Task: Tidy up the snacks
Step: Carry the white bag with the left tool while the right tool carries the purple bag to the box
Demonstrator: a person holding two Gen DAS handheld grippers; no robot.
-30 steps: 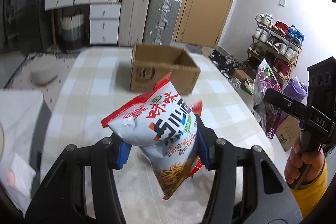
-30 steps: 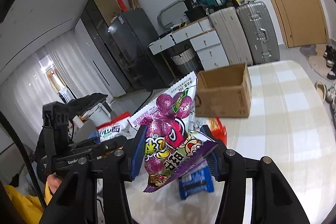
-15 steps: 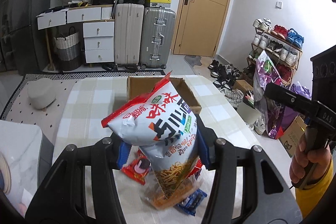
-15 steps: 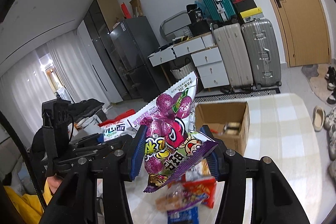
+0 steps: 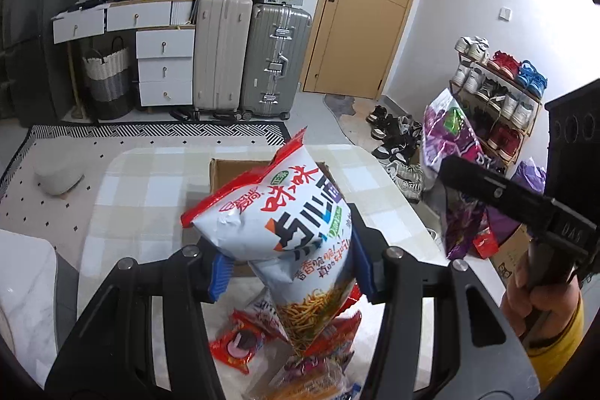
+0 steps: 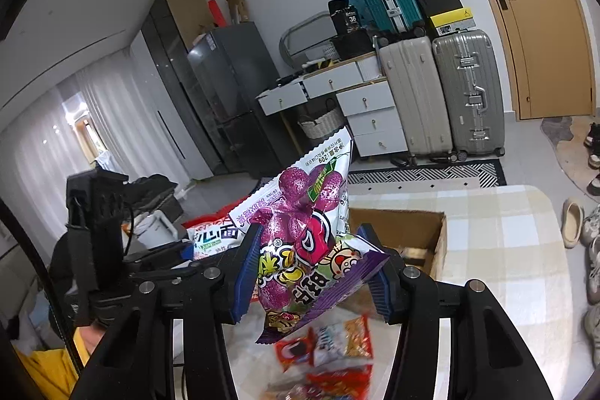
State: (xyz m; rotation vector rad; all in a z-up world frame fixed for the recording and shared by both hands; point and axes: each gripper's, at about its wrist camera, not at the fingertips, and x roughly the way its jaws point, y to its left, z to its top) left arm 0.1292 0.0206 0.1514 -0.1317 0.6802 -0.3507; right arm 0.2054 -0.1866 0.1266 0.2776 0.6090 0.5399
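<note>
Aloft, crinkly noodle bag (image 5: 277,223), glossy (purple) candy pouch (image 6: 300,250)

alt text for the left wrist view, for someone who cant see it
The left gripper grips a white and red snack bag above loose snacks on a checked table, an open box beyond. At right, the right gripper holds a purple bag.

Chip bag (image 5: 277,231): white, red top edge, blue lettering. Candy bag (image 6: 307,250): purple, white top. Desk (image 5: 146,190): beige-and-white check. Box (image 6: 408,235): brown cardboard. Gripper pads (image 5: 221,272): blue.
</note>
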